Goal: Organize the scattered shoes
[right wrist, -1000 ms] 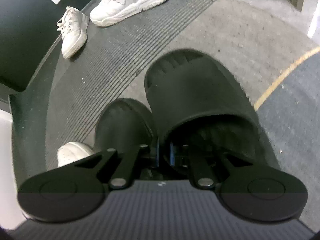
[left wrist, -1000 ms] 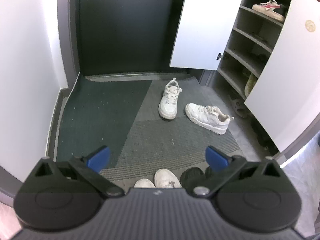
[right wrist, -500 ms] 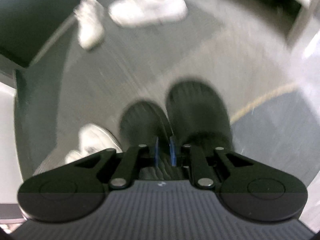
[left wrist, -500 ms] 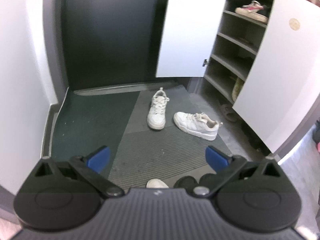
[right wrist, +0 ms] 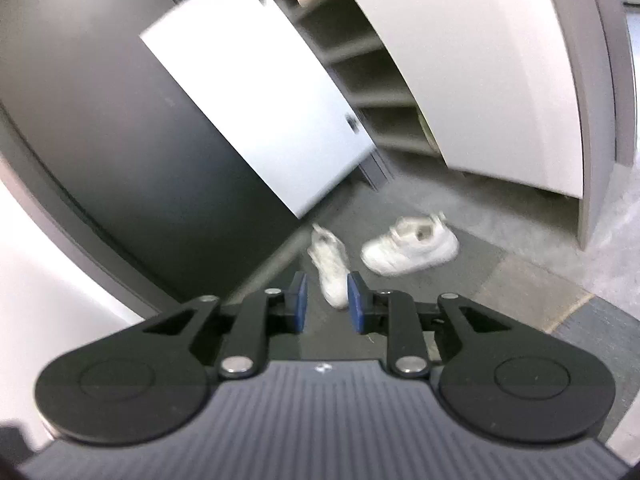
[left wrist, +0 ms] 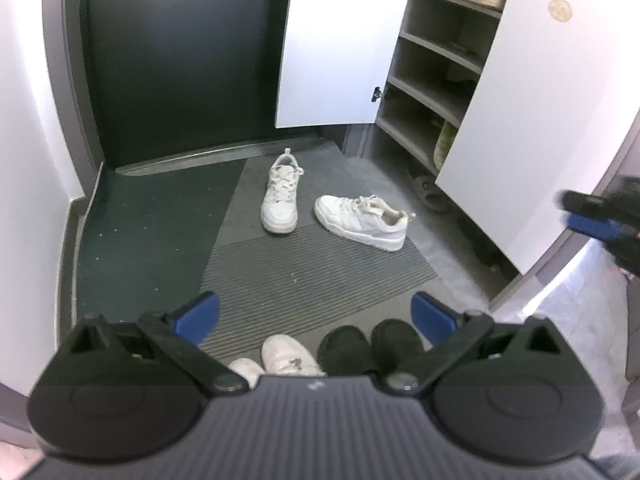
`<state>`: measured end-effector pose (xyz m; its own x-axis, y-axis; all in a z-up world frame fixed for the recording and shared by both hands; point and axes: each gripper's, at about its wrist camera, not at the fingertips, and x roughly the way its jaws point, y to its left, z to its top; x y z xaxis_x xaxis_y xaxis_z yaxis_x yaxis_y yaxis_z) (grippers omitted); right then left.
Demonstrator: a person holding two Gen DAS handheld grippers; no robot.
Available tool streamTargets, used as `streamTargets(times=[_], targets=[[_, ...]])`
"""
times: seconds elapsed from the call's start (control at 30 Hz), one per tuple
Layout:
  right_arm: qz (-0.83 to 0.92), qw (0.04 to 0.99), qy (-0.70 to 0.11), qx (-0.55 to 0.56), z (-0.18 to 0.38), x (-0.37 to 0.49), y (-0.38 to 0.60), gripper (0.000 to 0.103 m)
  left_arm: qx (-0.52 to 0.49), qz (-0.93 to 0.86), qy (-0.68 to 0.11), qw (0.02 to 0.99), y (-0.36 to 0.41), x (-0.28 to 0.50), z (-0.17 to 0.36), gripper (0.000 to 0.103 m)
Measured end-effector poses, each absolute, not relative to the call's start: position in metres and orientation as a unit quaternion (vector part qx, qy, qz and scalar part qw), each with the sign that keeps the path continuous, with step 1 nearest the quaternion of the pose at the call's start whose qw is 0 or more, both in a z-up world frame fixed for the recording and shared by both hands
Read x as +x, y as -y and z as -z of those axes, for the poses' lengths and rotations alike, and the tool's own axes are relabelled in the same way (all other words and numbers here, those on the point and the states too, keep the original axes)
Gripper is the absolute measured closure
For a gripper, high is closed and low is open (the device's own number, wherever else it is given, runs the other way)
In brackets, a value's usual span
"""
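In the left wrist view, the left gripper (left wrist: 316,316) stands wide open at the bottom of the frame, with nothing between its blue pads. Just below it, at the bottom centre, a pair of white shoes (left wrist: 280,360) and, to their right, a pair of black slippers (left wrist: 370,346) now lie side by side at the near edge of the grey mat (left wrist: 304,264). A second ago the right gripper was low over these slippers with its jaws almost shut; now it is high and its jaws are opening, with nothing between them, so it seems that the slippers are set down and this pair is done. In the middle of the frame two white sneakers (left wrist: 334,210) lie apart at different angles on the mat, in the same place as before; they appear to be the next things to arrange. At the right, the shoe cabinet (left wrist: 432,80) stands with both doors open, and the right gripper (left wrist: 592,216) shows at the right edge, in front of the near door. The right wrist view is blurred: it shows the same two sneakers (right wrist: 384,252) beyond its pads and the cabinet at upper right, but not the slippers or the near white pair, which only the left view shows. The left view also gives the shoes lying on the shelves.
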<state>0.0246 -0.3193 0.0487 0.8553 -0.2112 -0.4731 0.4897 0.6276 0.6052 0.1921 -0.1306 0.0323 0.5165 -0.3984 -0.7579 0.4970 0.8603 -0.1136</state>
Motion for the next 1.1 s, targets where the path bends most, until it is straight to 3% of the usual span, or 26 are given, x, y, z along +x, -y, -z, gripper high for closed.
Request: streamTargets(times=[0.17,0.23,0.3,0.33,0.47,0.5,0.7,0.93,1.1], targets=[[0.142,0.886,-0.108,0.428,-0.049,-0.021,0.311,0.072,0.127,0.223,-0.411,0.875,0.165,0.202,-0.025,0.0],[0.138,0.882,-0.071,0.446,-0.048,-0.034,0.313,0.061,0.142,0.215,-0.422,0.869,0.182,0.211,-0.016,0.0],[0.145,0.877,-0.039,0.457,-0.049,-0.038,0.316,0.043,0.146,0.216,-0.439,0.86,0.199,0.222,-0.006,0.0],[0.149,0.875,-0.023,0.461,-0.05,-0.04,0.318,0.04,0.146,0.218,-0.445,0.856,0.204,0.226,-0.002,0.0],[0.158,0.881,0.031,0.444,-0.052,-0.047,0.316,0.005,0.146,0.236,-0.444,0.852,0.234,0.247,0.03,0.0],[0.161,0.881,0.044,0.442,-0.049,-0.048,0.314,0.0,0.146,0.247,-0.445,0.848,0.244,0.257,0.044,0.0],[0.204,0.88,0.024,0.427,-0.027,-0.04,0.326,0.0,0.105,0.249,-0.49,0.829,0.298,0.329,0.123,0.0],[0.237,0.796,-0.081,0.551,0.029,0.005,0.373,0.0,0.049,0.27,-0.51,0.815,0.393,0.425,0.22,0.0],[0.271,0.76,-0.105,0.581,0.053,0.039,0.397,0.0,0.04,0.285,-0.518,0.806,0.456,0.47,0.291,0.002]])
